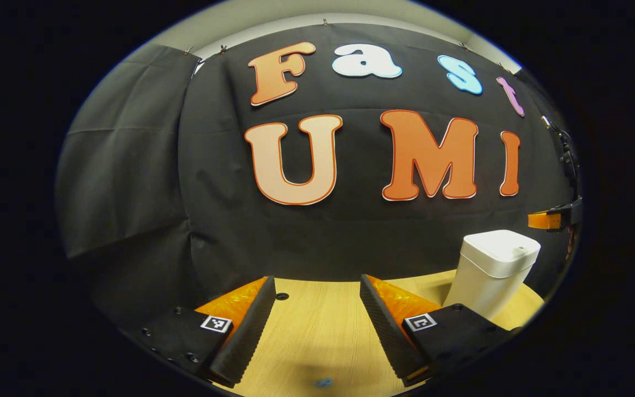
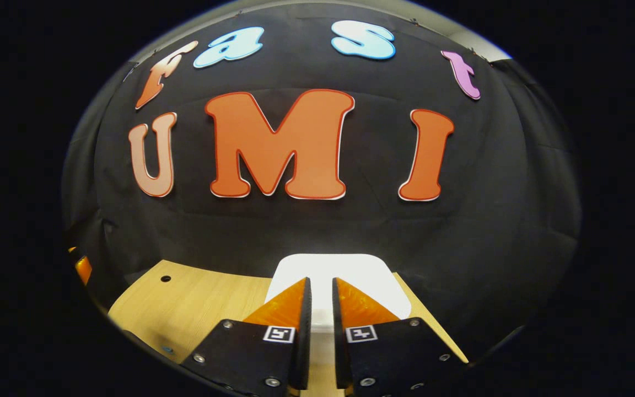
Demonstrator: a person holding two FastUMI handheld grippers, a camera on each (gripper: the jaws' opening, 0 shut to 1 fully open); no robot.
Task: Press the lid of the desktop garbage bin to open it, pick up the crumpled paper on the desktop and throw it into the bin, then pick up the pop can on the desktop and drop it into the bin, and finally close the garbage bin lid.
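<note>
- While the left gripper (image 1: pixel 317 309) hovers over the light wooden desktop (image 1: pixel 323 331), its fingers are spread wide, grasping nothing.
- White plastic garbage bin (image 1: pixel 491 273), lid down, stands on the desktop to its right.
- Right gripper (image 2: pixel 321 300) hangs just above the bin lid (image 2: pixel 345 270), fingers nearly together, nothing between them.

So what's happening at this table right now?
A person is working two handheld tools over a wooden table. The right tool, nearly closed, hovers just above the closed lid of a small white bin, about to press it open. The left tool waits open beside it, holding nothing.
</note>
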